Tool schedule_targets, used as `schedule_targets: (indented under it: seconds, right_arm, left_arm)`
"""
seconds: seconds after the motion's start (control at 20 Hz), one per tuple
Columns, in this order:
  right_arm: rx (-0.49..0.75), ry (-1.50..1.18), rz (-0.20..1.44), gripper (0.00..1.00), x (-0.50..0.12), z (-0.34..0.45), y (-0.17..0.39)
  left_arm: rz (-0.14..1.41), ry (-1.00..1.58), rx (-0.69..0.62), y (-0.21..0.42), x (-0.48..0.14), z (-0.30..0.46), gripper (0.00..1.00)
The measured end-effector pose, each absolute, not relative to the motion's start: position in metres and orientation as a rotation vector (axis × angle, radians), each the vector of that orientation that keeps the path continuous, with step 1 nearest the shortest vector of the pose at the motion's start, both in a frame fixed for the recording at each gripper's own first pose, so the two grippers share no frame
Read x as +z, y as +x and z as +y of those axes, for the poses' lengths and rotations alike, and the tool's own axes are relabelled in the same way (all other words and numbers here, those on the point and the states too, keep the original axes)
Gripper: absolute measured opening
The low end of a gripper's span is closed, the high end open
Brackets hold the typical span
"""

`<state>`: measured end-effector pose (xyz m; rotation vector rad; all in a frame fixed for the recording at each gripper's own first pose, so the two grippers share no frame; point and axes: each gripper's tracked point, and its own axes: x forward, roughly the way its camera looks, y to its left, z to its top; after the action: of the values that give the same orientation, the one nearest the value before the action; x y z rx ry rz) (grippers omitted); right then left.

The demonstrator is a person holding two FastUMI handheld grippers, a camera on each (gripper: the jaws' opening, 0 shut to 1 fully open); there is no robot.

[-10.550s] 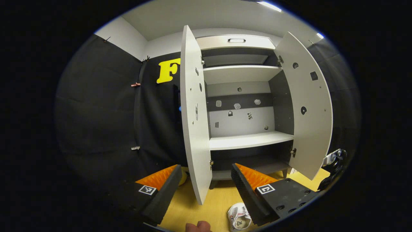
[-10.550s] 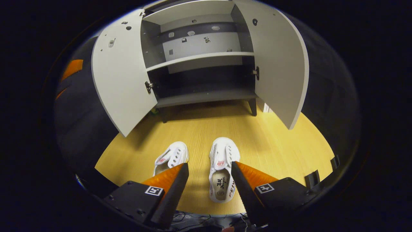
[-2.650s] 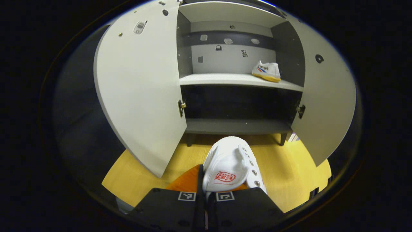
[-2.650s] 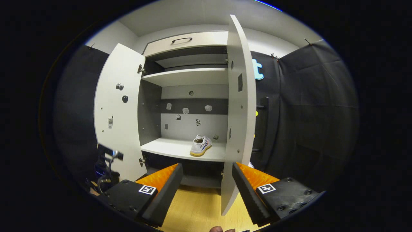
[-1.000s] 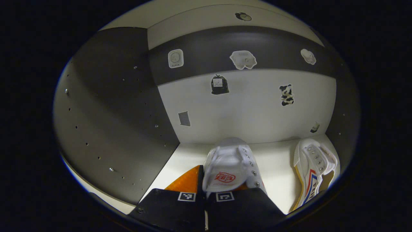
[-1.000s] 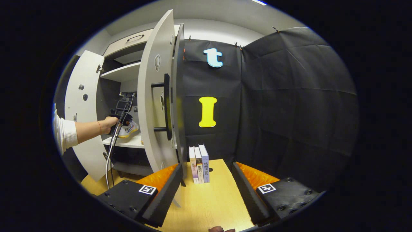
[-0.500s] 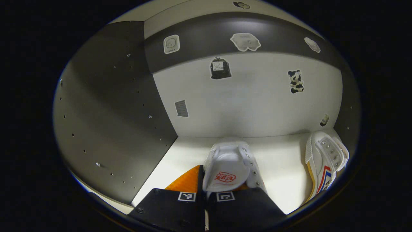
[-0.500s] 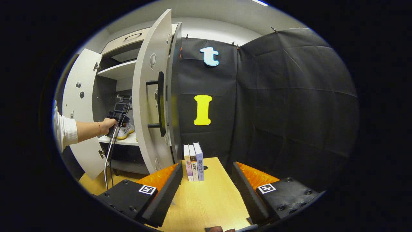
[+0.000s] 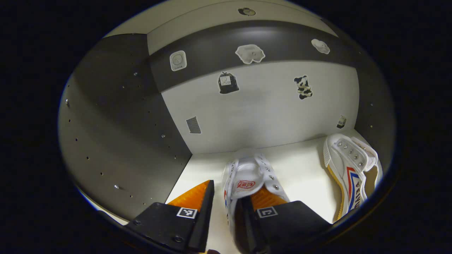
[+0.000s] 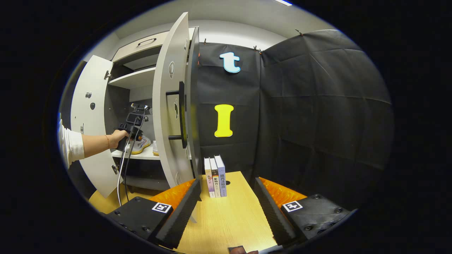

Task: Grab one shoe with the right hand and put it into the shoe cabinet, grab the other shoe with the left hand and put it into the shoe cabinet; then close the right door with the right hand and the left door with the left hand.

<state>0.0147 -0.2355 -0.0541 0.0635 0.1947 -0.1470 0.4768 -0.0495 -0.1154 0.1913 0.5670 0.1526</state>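
White cabinet shelf (image 9: 307,165) carries two white sneakers, one (image 9: 247,178) between the spread-jawed left gripper (image 9: 226,208), while the right gripper (image 10: 226,206) gapes empty.

near shoe (image 9: 247,176) on shelf (image 9: 303,165), between left gripper (image 9: 227,211) fingers | other shoe (image 9: 348,165) on same shelf, right, apart | books (image 10: 215,176) on floor (image 10: 226,218), right of cabinet door (image 10: 173,102)
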Motion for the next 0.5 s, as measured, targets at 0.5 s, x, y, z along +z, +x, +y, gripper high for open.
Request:
schedule_targets:
  seconds: [0.5]
  right_arm:
    - [-0.124, 0.081, 0.16, 0.98, -0.036, -0.23, 0.006]
  left_arm:
    - [0.296, 0.1, 0.014, 0.405, -0.027, -0.089, 0.86]
